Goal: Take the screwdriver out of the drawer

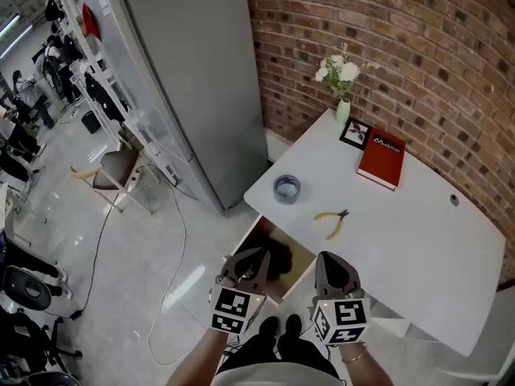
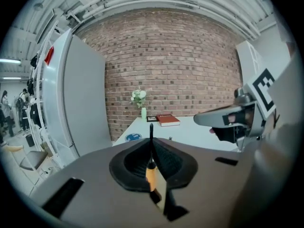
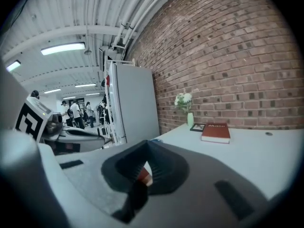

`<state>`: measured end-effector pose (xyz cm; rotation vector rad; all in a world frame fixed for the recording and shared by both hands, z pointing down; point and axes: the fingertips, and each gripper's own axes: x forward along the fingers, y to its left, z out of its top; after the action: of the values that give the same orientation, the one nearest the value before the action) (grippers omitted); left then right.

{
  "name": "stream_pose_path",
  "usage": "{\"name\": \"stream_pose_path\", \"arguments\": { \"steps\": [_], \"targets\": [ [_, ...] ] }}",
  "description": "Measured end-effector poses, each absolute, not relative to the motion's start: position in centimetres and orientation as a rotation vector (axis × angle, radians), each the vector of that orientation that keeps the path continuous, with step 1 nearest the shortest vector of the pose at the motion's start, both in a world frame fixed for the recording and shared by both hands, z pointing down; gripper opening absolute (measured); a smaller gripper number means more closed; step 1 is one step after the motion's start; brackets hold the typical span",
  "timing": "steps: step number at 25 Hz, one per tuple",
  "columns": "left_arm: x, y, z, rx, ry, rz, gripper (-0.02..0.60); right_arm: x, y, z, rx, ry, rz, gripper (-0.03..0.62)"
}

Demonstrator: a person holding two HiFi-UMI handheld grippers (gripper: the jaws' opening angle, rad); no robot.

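Pliers (image 1: 331, 220) on table (image 1: 418, 244), drawer (image 1: 299, 257) beneath

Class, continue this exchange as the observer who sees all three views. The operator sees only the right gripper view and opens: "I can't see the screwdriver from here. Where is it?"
Observer: The left gripper view shows the left tongs shut on the screwdriver. Its orange handle sits behind the tips and its dark shaft pokes out past them.
Operator: And the drawer?
Observer: In the head view the drawer stands pulled open under the edge of the table, in front of the person.
Operator: Any other tool out?
Observer: Yellow-handled pliers lie on the table, apart from the red book.
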<state>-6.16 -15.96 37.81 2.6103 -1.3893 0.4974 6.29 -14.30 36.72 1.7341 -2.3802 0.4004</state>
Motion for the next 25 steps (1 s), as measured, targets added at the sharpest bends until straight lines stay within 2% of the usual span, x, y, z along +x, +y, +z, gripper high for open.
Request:
{"name": "stream_pose_path", "arguments": {
  "steps": [25],
  "targets": [
    [-8.4, -15.4, 35.7, 2.563, -1.49, 0.414, 0.004, 5.8, -14.1, 36.1, 1.648, -2.408, 0.336, 0.002]
  ]
}}
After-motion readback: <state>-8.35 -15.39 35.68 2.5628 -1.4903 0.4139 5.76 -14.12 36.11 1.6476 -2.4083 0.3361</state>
